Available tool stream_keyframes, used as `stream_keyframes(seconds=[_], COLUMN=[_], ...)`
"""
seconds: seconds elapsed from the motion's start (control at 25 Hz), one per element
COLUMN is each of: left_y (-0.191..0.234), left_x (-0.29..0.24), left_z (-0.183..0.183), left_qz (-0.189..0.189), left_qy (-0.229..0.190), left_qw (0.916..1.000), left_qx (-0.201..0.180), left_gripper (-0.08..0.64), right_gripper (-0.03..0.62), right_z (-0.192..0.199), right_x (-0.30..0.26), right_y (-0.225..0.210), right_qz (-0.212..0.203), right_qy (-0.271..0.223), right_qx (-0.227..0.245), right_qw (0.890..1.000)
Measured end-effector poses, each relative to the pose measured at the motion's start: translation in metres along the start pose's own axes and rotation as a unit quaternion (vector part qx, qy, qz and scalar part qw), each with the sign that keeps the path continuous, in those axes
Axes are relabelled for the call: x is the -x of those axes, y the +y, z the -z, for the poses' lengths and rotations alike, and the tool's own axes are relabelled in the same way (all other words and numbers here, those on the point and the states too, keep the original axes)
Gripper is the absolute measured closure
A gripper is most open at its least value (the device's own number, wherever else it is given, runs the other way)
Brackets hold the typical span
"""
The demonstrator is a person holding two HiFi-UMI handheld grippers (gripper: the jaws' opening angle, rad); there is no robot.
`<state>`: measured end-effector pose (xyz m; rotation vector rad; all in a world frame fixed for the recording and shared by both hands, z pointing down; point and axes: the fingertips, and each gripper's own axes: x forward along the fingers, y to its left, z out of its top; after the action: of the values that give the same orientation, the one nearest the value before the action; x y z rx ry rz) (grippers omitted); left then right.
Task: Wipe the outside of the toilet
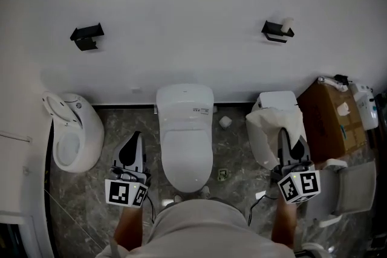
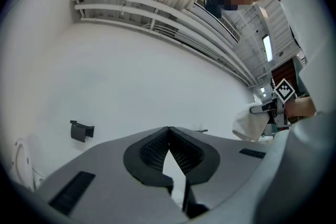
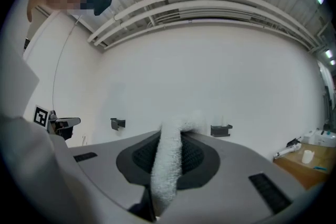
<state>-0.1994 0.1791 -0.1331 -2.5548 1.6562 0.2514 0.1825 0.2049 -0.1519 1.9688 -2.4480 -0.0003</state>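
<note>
While the toilet (image 1: 186, 142) stands against the far wall between both grippers, only one is loaded.
Right gripper (image 3: 181, 132) is clamped on a white cloth (image 3: 169, 170); left gripper (image 2: 168, 132) has its jaws together, holding nothing.

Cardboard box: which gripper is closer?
Right. The right gripper, shut on a white cloth, is just left of the cardboard box in the head view. The left gripper, shut and empty, is beyond the toilet, on its far side from the box.
</note>
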Motion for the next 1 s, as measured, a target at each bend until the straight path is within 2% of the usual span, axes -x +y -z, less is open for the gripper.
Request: stream_keyframes(seconds=[0.16, 0.28, 0.6, 1.0], left_y=[0.011, 0.009, 0.005, 0.012], left_x=[0.018, 0.026, 0.019, 0.019], left_z=[0.004, 0.007, -0.004, 0.000], left_qz=[-0.024, -0.029, -0.017, -0.018], left_qy=[0.012, 0.021, 0.010, 0.016], left_qw=[0.9996, 0.9993, 0.9998, 0.9996], left_qx=[0.013, 0.013, -0.005, -0.014], left_gripper=[0.543, 0.543, 0.543, 0.543], right_gripper=[0.522, 0.522, 0.522, 0.522], right_z=[0.006, 0.012, 0.011, 0.017], right_x=[0.005, 0.004, -0.010, -0.014], right_y=[0.016, 0.022, 0.037, 0.042], right_qz=[-0.003, -0.008, -0.029, -0.022], right_qy=[-0.005, 0.001, 0.001, 0.001], right_qx=[-0.018, -0.021, -0.009, 0.000], right_qw=[1.000, 1.000, 1.000, 1.000])
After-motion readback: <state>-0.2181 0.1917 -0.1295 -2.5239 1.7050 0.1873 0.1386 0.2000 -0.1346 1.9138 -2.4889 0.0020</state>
